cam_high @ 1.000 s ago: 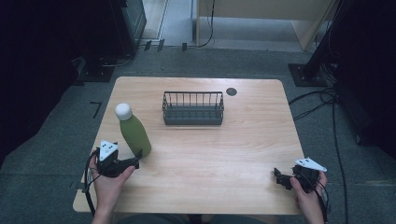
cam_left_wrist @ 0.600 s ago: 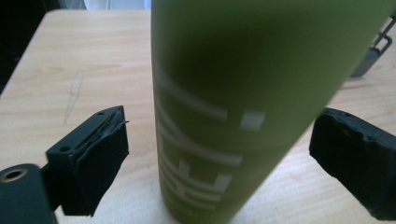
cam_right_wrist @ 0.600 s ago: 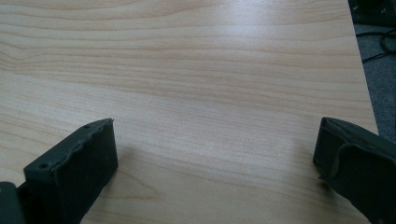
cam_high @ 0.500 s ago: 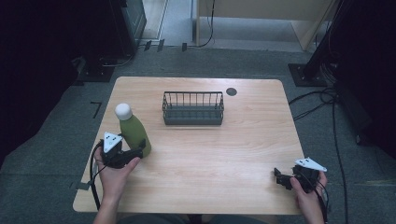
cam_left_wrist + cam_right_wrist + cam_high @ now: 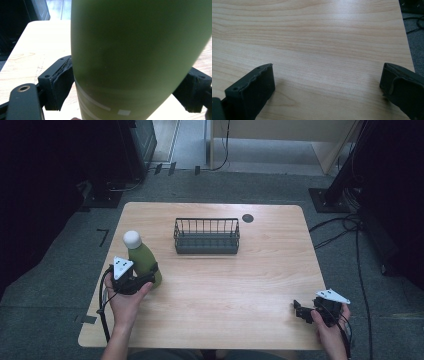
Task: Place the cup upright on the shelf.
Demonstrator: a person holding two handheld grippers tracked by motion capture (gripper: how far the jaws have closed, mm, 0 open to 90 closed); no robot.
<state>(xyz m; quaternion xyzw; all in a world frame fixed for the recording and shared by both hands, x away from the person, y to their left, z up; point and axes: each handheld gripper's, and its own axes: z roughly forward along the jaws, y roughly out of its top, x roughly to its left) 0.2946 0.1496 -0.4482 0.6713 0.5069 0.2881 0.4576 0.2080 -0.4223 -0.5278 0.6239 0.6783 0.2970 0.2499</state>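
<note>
Green bottle [image 5: 144, 261] upright at table [image 5: 240, 285] 9 o'clock; since earlier frame left gripper [image 5: 145, 279] moved in, fingers [image 5: 60, 82] just closed onto bottle base. Right gripper [image 5: 298, 310] unmoved at 4 o'clock, fingers wide, holding nothing.

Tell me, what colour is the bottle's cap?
White. The green bottle has a round white cap, and the high view shows it best.

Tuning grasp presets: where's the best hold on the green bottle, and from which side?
Take the green bottle low on its straight body, from the table's near-left edge, tool level. It stands upright and tapers toward the white cap; the lower wall is widest and parallel. The left tool has just closed there, pads against both sides.
</note>
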